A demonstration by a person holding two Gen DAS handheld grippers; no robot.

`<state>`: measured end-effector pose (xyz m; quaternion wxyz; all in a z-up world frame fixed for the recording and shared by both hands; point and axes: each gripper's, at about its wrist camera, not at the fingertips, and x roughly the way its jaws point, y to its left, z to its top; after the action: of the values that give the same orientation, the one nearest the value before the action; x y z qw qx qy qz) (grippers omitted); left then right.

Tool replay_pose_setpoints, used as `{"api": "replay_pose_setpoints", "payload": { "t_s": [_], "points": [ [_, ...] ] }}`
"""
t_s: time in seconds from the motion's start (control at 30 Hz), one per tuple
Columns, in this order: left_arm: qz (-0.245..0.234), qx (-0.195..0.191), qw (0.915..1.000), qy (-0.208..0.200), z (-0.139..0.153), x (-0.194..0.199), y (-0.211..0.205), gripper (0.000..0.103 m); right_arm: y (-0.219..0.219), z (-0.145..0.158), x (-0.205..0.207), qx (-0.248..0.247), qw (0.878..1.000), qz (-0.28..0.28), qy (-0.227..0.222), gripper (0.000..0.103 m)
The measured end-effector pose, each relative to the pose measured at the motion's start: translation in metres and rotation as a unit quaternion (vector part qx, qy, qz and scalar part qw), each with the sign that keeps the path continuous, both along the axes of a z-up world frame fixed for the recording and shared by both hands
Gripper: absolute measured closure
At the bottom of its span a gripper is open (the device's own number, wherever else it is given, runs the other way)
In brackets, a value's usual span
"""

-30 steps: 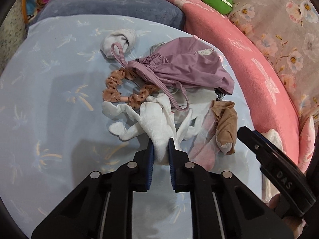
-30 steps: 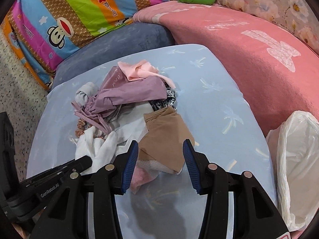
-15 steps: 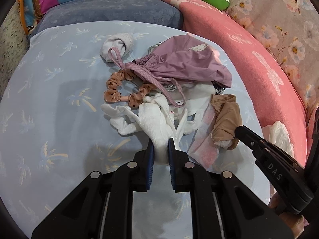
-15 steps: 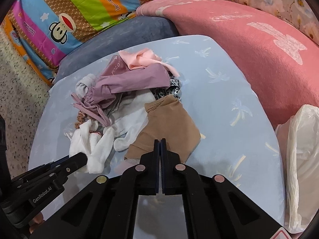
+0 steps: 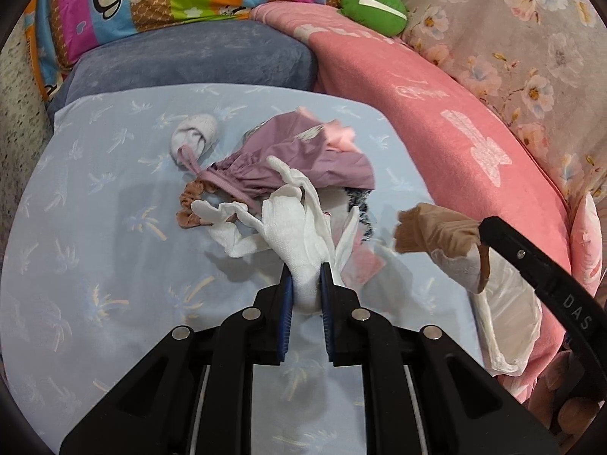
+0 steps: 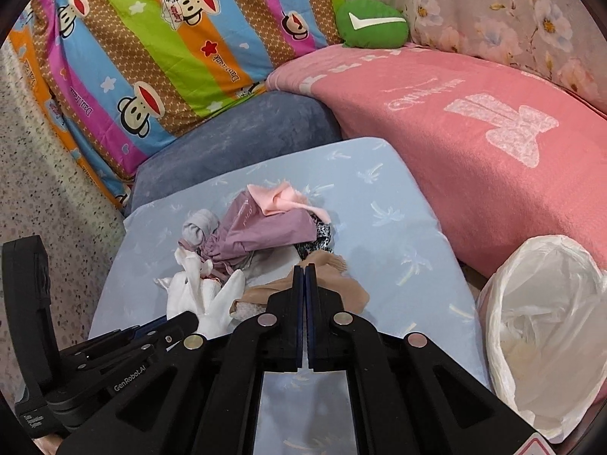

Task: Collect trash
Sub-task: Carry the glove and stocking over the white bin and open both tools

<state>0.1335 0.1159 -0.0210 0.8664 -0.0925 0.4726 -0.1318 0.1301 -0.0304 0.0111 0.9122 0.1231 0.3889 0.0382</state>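
**Both grippers loaded, most of the pile left to clear**

My left gripper (image 5: 305,288) is clenched on a white glove (image 5: 288,223), its fingers fanning out ahead of the pads and hanging clear of the light blue palm-print cushion (image 5: 95,258) below. My right gripper (image 6: 304,276) is pressed fully together on a tan stocking (image 6: 341,288); in the left wrist view that stocking (image 5: 432,231) dangles from the tip of the right tool, off the surface, with a bit of pale lace beneath it.

By my reading, the task is at an early stage. Two pieces are lifted but neither is in the white trash bag (image 6: 546,326), which sits open at the right, just beside the cushion and against the pink blanket (image 6: 493,144). I can make out little inside it, perhaps nothing.

Left on the cushion: a mauve drawstring garment (image 5: 303,159), a pink cloth (image 6: 277,199) on top of it, a grey balled sock (image 5: 195,134), a brown scrunchie (image 5: 189,204), a black-and-white patterned piece (image 6: 320,237), and more white cloth (image 5: 231,242) beside the glove.

Next I judge both loads go to the bag, the right one being nearer its mouth.
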Motion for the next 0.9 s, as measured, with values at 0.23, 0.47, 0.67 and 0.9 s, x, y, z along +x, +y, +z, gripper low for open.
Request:
{"api": "replay_pose_setpoints", "payload": {
  "t_s": [0.23, 0.47, 0.67, 0.9],
  "points": [
    [-0.025, 0.002, 0.9993, -0.028, 0.023, -0.007, -0.025, 0.089, -0.03, 0.03, -0.022, 0.0, 0.999, -0.025, -0.037, 0.102],
    [-0.061, 0.006, 0.9968, -0.051, 0.042, -0.015, -0.061, 0.089, -0.067, 0.046, -0.044, -0.001, 0.997, -0.057, -0.06, 0.102],
    [-0.101, 0.011, 0.9926, -0.067, 0.05, -0.022, -0.098, 0.089, -0.104, 0.051, -0.06, -0.001, 0.993, -0.093, -0.067, 0.102],
    [-0.147, 0.023, 0.986, -0.076, 0.053, -0.029, -0.146, 0.089, -0.151, 0.046, -0.08, 0.006, 0.988, -0.136, -0.067, 0.102]
  ]
}}
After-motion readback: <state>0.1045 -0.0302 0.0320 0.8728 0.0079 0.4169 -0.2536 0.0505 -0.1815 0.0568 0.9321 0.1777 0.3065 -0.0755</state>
